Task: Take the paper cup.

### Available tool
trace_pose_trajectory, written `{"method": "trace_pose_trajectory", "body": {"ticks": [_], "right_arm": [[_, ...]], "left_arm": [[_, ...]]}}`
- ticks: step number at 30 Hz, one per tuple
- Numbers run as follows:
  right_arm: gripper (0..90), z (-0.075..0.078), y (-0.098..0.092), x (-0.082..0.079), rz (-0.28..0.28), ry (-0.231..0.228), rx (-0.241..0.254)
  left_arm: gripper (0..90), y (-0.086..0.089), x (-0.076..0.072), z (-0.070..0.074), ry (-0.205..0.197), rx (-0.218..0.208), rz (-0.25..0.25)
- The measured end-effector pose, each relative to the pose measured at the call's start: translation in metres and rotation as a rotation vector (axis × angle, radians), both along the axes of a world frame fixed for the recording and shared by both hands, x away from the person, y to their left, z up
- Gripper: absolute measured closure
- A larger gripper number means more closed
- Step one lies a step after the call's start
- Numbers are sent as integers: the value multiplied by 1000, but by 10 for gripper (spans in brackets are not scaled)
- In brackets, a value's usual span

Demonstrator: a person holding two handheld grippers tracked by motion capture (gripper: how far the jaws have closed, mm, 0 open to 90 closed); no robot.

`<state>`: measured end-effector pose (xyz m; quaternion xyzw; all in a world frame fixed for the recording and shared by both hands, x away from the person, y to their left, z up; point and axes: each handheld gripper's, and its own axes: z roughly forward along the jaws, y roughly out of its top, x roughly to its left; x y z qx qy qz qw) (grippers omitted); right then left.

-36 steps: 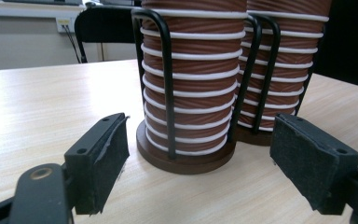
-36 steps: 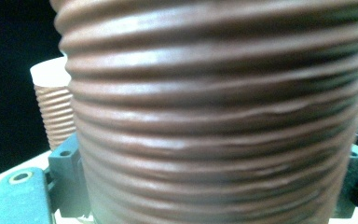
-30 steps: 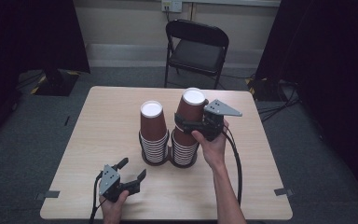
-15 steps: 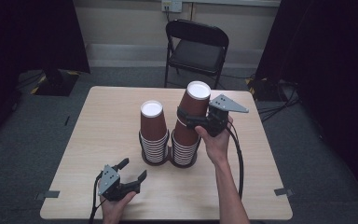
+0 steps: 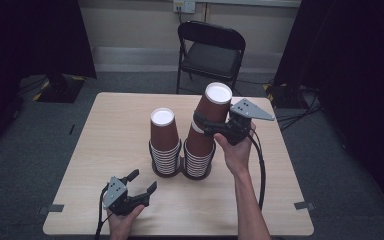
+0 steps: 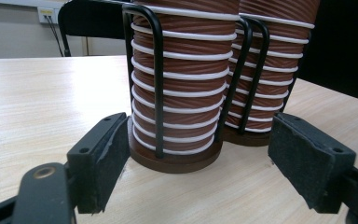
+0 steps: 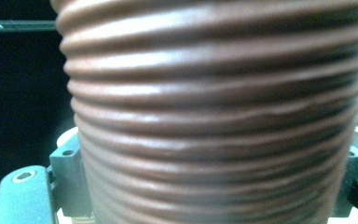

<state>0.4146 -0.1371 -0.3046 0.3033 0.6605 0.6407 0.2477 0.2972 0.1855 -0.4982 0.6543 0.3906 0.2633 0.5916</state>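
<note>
Ribbed brown cup [image 5: 212, 112] sat clamped between the right gripper's [image 5: 215, 127] jaws, tilted above the right-hand stack [image 5: 198, 159] in its wire holder [image 5: 182, 172], near the table's [image 5: 105, 135] middle. It looked light and thin-walled — likely to crush under a hard squeeze, though the ridges should resist slipping; mid-body seemed the sensible hold. A second stack [image 5: 165, 150] stood just beside it. The left gripper [image 5: 139, 184] rested near the table's front edge, jaws apart — holding nothing.
</note>
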Motion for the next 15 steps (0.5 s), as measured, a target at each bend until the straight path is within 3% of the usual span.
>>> {"method": "trace_pose_trajectory", "body": {"ticks": [7, 15], "right_arm": [[141, 0, -13, -5, -14, 7, 45], [140, 0, -29, -16, -62, 31, 40]], "left_arm": [[234, 0, 4, 0, 29, 5, -37], [215, 0, 5, 1, 48, 19, -52]]}}
